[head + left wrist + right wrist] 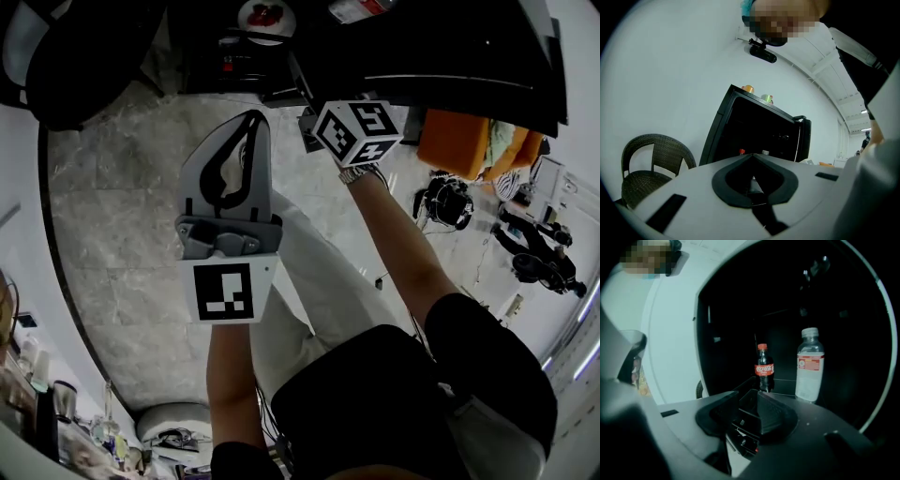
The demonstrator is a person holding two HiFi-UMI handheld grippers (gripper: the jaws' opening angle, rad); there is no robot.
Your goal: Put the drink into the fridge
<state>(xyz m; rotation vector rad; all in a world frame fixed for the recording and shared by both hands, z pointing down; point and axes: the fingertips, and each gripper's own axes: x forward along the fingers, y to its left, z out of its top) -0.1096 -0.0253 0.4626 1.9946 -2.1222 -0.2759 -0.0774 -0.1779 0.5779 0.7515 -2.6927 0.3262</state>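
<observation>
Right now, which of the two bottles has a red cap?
The small dark cola bottle, left of the taller clear water bottle, whose cap is white.

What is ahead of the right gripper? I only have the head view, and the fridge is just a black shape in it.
Observer: A cola bottle stands upright inside the fridge, ahead of the right gripper.
Operator: Is that gripper holding anything?
Observer: No; its jaws are apart with nothing between them.
Operator: Anything else inside?
Observer: A clear water bottle stands right of the cola, apart from it.
</observation>
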